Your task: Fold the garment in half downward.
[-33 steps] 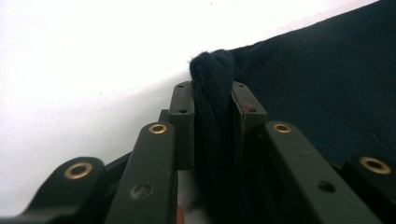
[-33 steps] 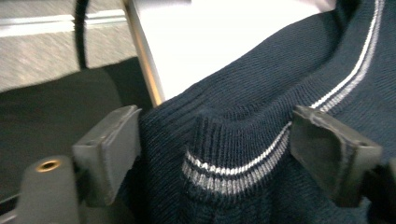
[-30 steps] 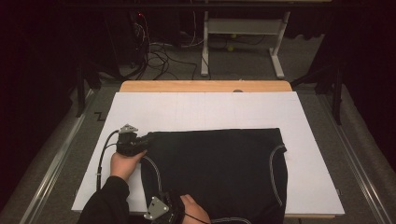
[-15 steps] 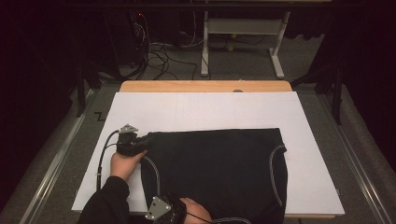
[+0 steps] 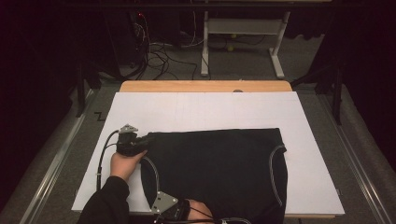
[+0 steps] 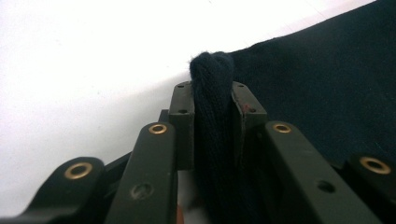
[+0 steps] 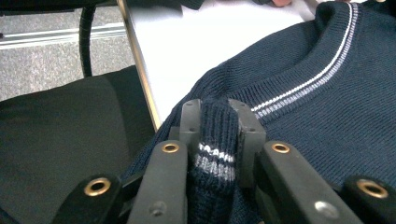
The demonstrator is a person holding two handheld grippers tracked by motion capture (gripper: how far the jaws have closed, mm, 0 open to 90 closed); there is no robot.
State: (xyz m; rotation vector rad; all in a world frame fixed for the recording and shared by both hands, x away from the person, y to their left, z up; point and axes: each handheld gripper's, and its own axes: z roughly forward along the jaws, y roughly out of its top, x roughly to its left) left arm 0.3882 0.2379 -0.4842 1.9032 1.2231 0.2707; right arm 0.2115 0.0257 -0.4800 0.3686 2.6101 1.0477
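Your right gripper (image 7: 218, 140) has just been closing, and now its jaws pinch a fold of the navy sweater's (image 5: 219, 163) striped trim at the near edge of the table (image 5: 205, 109). Both ends are now held, so I'd say you're ready to lift or fold. Your left gripper (image 6: 212, 98) is clamped on knit at the sweater's far left corner. The sweater lies flat on the white board, spreading right from your grippers.

Dark navy knit sweater (image 5: 219, 163), pale striped trim, spread flat on white tabletop, near edge overhanging front.
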